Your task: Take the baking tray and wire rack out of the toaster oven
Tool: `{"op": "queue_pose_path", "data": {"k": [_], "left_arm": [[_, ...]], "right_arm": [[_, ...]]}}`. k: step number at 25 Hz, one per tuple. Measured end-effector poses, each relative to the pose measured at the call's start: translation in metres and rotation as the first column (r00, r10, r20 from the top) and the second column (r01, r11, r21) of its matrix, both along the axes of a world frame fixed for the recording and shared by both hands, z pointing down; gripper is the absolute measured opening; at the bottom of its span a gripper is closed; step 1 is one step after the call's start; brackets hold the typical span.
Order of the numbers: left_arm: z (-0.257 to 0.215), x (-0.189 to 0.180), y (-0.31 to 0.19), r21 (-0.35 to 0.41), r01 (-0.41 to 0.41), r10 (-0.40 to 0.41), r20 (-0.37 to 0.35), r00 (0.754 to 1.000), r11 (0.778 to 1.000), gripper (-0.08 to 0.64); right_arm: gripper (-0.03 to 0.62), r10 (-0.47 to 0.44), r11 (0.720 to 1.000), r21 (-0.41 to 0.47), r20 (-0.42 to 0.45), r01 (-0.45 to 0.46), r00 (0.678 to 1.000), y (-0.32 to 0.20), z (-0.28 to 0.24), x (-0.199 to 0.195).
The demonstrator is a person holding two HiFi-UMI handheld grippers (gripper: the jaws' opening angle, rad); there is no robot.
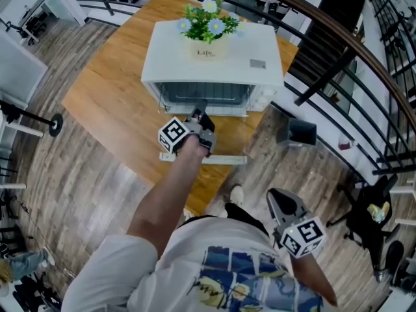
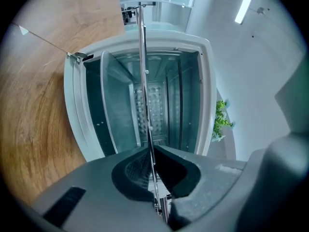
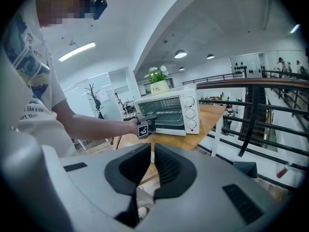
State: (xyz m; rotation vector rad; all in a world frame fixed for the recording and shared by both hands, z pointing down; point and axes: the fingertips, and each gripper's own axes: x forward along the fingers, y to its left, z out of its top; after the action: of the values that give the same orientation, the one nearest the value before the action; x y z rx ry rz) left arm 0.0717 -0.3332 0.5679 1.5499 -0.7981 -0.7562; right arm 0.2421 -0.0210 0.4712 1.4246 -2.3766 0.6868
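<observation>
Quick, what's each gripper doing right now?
Left gripper: closed on the edge of the wire rack, at the mouth of the toaster oven.
Right gripper: jaws together, holding nothing.

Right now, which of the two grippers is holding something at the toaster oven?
The left gripper, at the mouth of the toaster oven, jaws shut on a thin metal edge. The right gripper hangs back beside the person, holding nothing.
</observation>
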Motion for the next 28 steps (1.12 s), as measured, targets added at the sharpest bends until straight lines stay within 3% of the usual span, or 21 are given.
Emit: {"op": "queue_pose_path", "data": {"k": [12, 28], "left_arm": [[0.004, -0.005, 0.037, -0.051, -0.004, 0.003, -0.015, 1.0, 0.999, 0.003], [0.001, -0.012, 0.076, -0.06, -0.002, 0.001, -0.023, 1.0, 0.998, 0.002]], "right_arm": [[0.023, -0.05, 0.999, 0.005, 0.0, 0.05, 0.999, -0.006, -0.003, -0.012], [0.023, -0.131, 0.991, 0.014, -0.001, 0.131, 0.991, -0.015, -0.005, -0.018]]}}
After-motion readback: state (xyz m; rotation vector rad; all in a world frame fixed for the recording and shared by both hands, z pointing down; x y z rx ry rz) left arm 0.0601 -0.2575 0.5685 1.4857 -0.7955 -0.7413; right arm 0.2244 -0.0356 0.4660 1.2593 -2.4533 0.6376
